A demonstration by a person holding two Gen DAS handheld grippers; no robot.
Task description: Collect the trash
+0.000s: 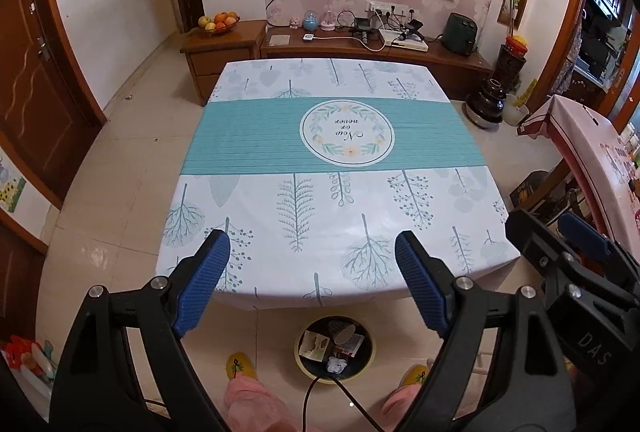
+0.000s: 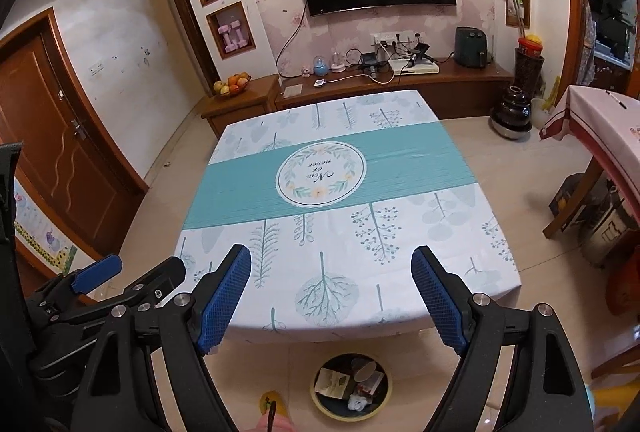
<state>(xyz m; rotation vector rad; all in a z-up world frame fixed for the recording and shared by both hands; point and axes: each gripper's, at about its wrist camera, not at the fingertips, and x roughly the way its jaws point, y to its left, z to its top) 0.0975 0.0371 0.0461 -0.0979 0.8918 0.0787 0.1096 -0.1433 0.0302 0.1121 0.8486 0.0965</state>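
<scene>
Nearest, the left gripper (image 1: 312, 272) and right gripper (image 2: 332, 294) hang with jaws spread wide, grasping nothing. Below them on the floor, the trash bin (image 1: 301, 358) holds the trash: a paper cup (image 1: 345, 333), wrappers and crumpled paper. Its dangling cable (image 1: 320, 388) could snag the rim and tip it. Beyond, the table (image 1: 328, 200) looks cleared.

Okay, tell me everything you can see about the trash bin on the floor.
The trash bin is round with a yellowish rim and a dark inside, seen from above. It stands upright on the tiled floor, just off the table's near edge, between the person's slippers. It holds trash: an opened carton, a paper cup on its side, crumpled white paper, a reddish wrapper. Neither gripper touches it.
</scene>
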